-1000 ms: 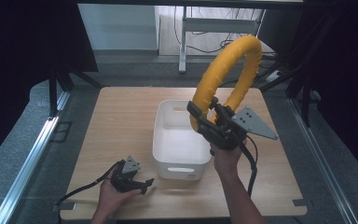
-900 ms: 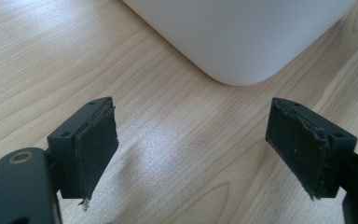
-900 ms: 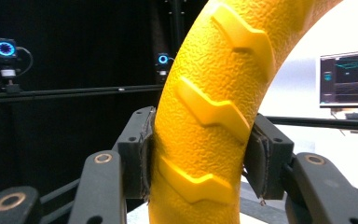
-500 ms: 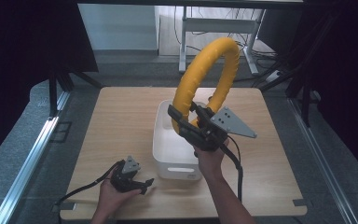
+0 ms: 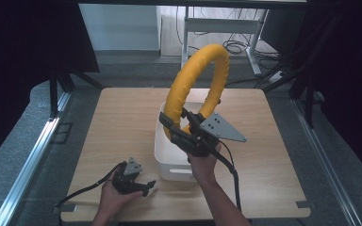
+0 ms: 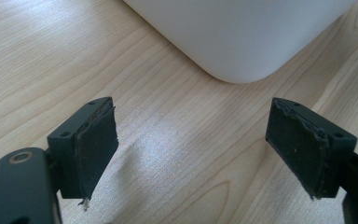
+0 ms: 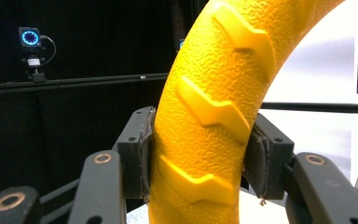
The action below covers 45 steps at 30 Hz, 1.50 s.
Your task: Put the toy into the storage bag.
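Observation:
A large yellow ring point(image 5: 195, 84) with raised tread marks stands upright above the white bin point(image 5: 162, 150). My right gripper point(image 5: 181, 129) is shut on its lower part; in the right gripper view both pads press the yellow ring point(image 7: 209, 116) from either side, and the right gripper point(image 7: 198, 158) points upward. My left gripper point(image 5: 143, 184) rests low on the table at the front left, held in a hand, jaws wide apart. In the left gripper view the left gripper point(image 6: 191, 149) is open over bare wood, with a corner of the white bin point(image 6: 242, 37) just ahead.
The wooden table point(image 5: 118, 122) has free surface to the left and right of the bin. A cable point(image 5: 231, 169) trails from the right gripper along the forearm. Dark curtains and a metal-legged desk point(image 5: 217, 28) stand behind the table.
My right gripper has carried the yellow ring leftward, from the bin's right side to over the bin. The left gripper has stayed put.

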Motion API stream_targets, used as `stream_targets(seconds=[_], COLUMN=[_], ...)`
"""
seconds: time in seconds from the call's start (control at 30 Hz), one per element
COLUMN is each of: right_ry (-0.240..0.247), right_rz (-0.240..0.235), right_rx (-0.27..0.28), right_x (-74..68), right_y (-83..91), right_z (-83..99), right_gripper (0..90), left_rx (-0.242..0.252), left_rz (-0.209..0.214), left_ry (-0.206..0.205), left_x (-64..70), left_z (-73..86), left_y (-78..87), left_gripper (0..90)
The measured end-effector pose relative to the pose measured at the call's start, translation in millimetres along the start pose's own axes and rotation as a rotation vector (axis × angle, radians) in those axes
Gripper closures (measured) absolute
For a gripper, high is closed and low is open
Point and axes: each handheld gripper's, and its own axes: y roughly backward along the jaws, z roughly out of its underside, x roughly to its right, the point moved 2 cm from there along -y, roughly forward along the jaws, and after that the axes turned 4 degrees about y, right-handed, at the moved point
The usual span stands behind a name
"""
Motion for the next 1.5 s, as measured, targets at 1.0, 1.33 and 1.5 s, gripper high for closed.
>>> stream_targets(seconds=[1.0, 1.33, 1.5], right_ry=[-0.056, -0.075, -0.088], right_rz=[-0.016, 0.04, 0.047], right_rx=[-0.031, -0.02, -0.027], right_x=[-15.9, -20.8, -20.8], right_y=[-9.6, -12.6, -11.8], right_z=[30.0, 44.5, 50.6], right_gripper=[49.1, 49.1, 49.0], left_rx=[-0.005, -0.008, -0.006], left_rz=[0.003, 0.005, 0.004], left_ry=[-0.003, -0.003, 0.0], left_x=[0.2, 0.5, 0.7], left_z=[0.3, 0.6, 0.6], left_y=[-0.8, -2.0, -2.3], left_gripper=[16.6, 16.6, 16.6])
